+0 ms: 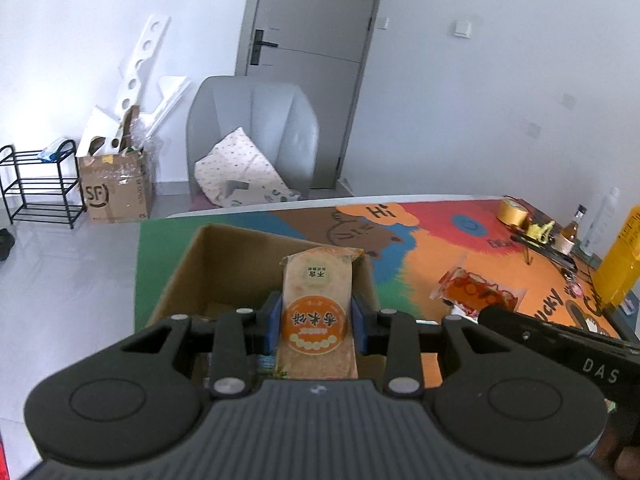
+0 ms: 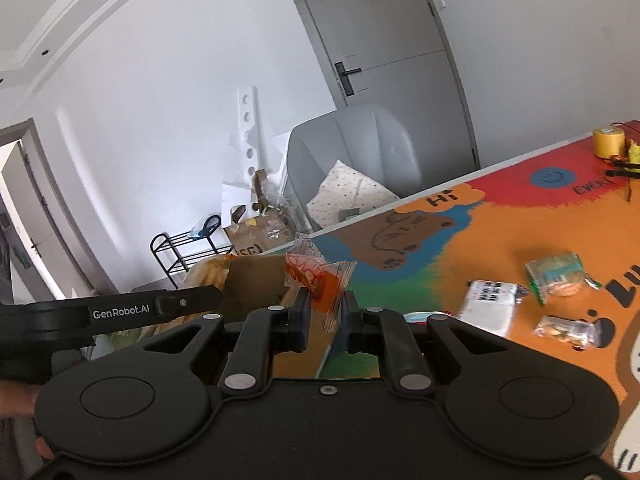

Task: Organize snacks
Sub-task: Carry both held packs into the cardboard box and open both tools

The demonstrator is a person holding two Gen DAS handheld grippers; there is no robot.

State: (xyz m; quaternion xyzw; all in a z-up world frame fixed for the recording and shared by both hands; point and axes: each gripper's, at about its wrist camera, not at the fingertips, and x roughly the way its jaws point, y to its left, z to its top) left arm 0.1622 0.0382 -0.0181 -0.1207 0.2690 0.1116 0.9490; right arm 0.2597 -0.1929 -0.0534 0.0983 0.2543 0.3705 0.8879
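My left gripper (image 1: 316, 316) is shut on a beige rice-cracker packet (image 1: 316, 300) with a round orange label, held upright over an open cardboard box (image 1: 224, 264) at the table's left end. In the right wrist view my right gripper (image 2: 324, 312) is shut on a crinkly orange snack packet (image 2: 318, 280), just right of the same box (image 2: 252, 276). That orange packet (image 1: 476, 292) also shows in the left wrist view, at the right gripper's tip. Three loose snacks lie on the mat: a green packet (image 2: 556, 276), a white packet (image 2: 490, 306) and a clear packet (image 2: 568, 330).
A colourful cartoon mat (image 1: 432, 248) covers the table. At its far right stand a yellow tape roll (image 1: 512, 210), small bottles (image 1: 572, 228) and a tall yellow bottle (image 1: 620, 264). Behind the table are a grey armchair (image 1: 252, 136), a floor carton (image 1: 116, 192) and a black rack (image 1: 36, 184).
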